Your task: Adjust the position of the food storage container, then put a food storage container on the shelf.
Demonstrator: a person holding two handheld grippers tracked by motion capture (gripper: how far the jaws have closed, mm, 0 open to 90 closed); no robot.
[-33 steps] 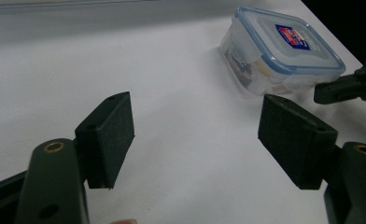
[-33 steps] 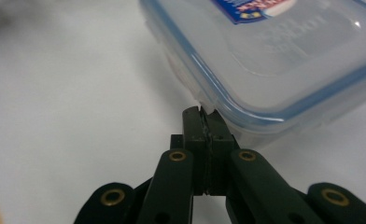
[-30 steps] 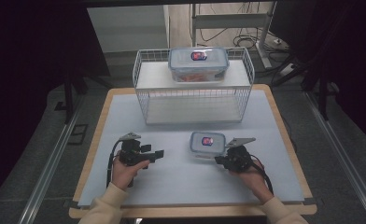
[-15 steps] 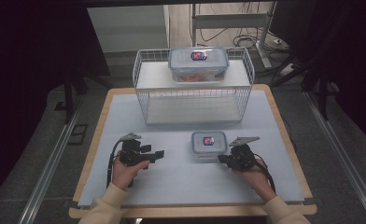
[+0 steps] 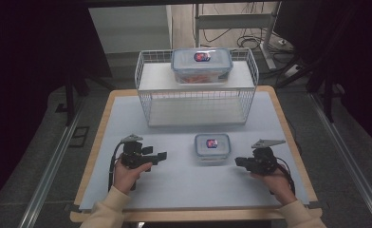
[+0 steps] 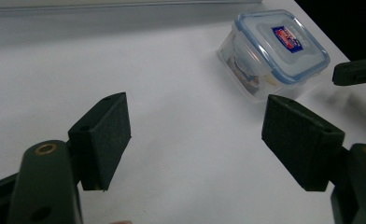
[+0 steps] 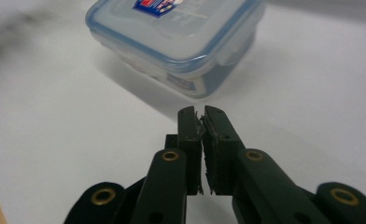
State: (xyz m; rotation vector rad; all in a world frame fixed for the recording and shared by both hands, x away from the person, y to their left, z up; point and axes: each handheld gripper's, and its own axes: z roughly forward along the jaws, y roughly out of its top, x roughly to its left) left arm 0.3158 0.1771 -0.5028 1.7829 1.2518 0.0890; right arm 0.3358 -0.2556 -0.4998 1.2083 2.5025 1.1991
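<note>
Writing on the small box's (image 5: pixel 212 147) red-and-blue label is too blurred to read. Right gripper (image 5: pixel 241 162) lies level just right of it, jaws nearly together on nothing; left gripper (image 5: pixel 161 155) gapes wide.

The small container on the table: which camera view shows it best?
The right gripper view shows the small container best: it is close and sharp, with its blue-rimmed lid and side latch clear. The left gripper view shows it whole but farther off, near the top right. The high view shows it small, from above.

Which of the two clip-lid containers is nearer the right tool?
The small container on the table mat, just ahead of the right tool; the larger container sits atop the wire rack.
</note>
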